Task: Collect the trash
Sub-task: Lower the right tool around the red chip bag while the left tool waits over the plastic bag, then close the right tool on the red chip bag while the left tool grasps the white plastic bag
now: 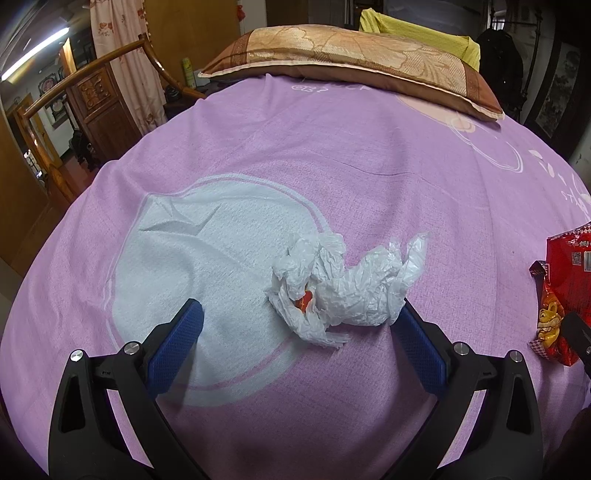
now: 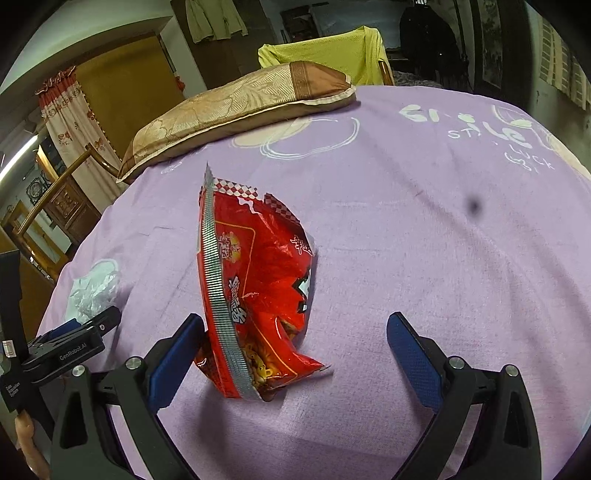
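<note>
On the purple bedsheet (image 1: 369, 155), near its front edge, the left gripper (image 1: 303, 321) sat with its jaws spread wide and nothing between them; the crumpled white plastic bag (image 1: 343, 284) lay just ahead, its right side touching the right fingertip (image 1: 410, 317), the left one well apart from it. A scrap of red (image 1: 303, 295) showed through a fold in the plastic.

The right gripper (image 2: 295, 332) was likewise released. The torn red noodle wrapper (image 2: 255, 288) stood tilted between its fingers — pressed against the left pad (image 2: 184, 343), far from the right one. Loose noodle bits seemed to show at its torn lower end.

Farther out, a brown patterned pillow (image 1: 351, 55) lay along the far edge of the bed, a yellow cloth (image 1: 417, 33) behind it.

Both pieces sat off-centre in their jaws, so a closing finger would probably push the light film sideways rather than pinch it — the bag could slide or unfold, and the sheet could get caught up in the grip. If the wrapper were lifted with its torn end down, crumbs would likely spill onto the bed.
</note>
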